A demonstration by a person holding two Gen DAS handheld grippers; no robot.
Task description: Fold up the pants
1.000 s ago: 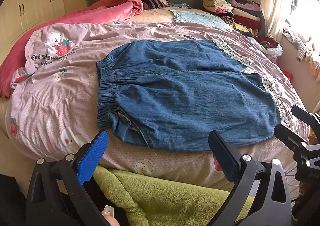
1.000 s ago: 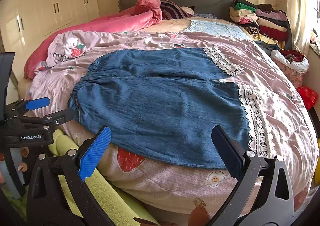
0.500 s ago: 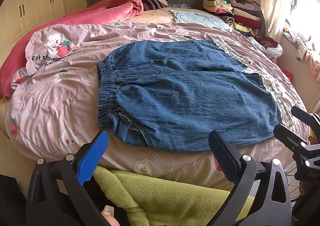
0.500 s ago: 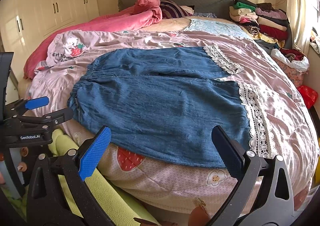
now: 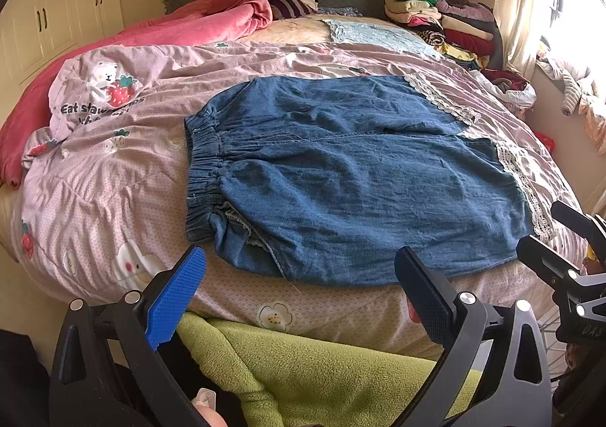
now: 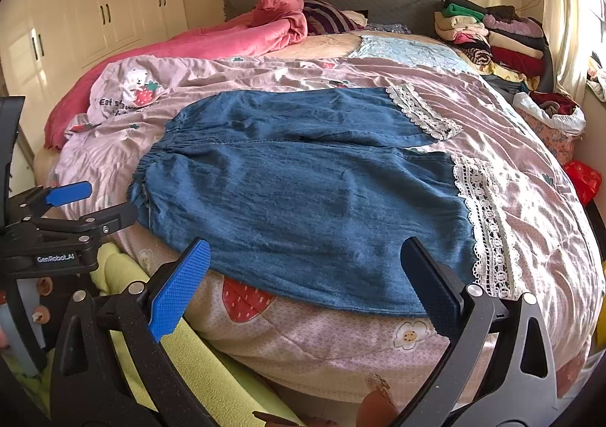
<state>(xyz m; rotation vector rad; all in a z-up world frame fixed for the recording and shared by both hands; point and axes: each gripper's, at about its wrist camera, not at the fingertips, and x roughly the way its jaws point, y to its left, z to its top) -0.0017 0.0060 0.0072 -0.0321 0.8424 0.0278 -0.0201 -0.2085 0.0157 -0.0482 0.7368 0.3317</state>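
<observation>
Lying flat on the bed (image 5: 94, 177), the pants (image 5: 352, 177) run crosswise ahead of both grippers: waistband (image 5: 202, 177) to the left, lace cuffs (image 6: 488, 226) to the right, so the long axis goes left to right. The left gripper (image 5: 299, 294) hovers short of the near edge, jaws wide apart and empty, nearer the waistband. The right gripper (image 6: 303, 287) hangs likewise, jaws spread and holding nothing, nearer the cuffs. No fold seems made yet, though the far leg's edge is hard to read.
</observation>
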